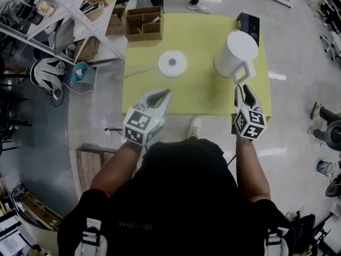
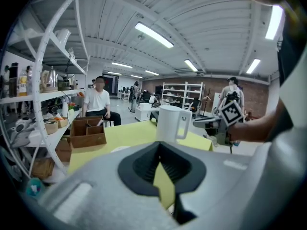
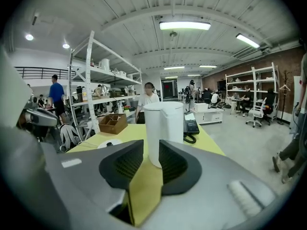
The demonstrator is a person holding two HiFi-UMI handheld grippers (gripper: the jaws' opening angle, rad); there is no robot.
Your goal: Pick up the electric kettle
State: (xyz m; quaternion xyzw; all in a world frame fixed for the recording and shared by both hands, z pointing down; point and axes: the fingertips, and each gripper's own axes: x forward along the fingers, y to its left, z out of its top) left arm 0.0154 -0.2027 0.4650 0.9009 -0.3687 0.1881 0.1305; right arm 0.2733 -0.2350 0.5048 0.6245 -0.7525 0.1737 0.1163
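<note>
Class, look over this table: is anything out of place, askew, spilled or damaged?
The electric kettle stands upright on the yellow table, off its round base, which lies apart to its left in the head view. Nothing looks spilled, tipped or damaged.

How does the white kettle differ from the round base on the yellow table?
The kettle is a tall jug with a handle; the base is a flat disc with a dark centre. The kettle stands at the right of the table; the base lies near its middle. A cord runs from the base to the left; none shows at the kettle. Both are white and rest apart on the table.
</note>
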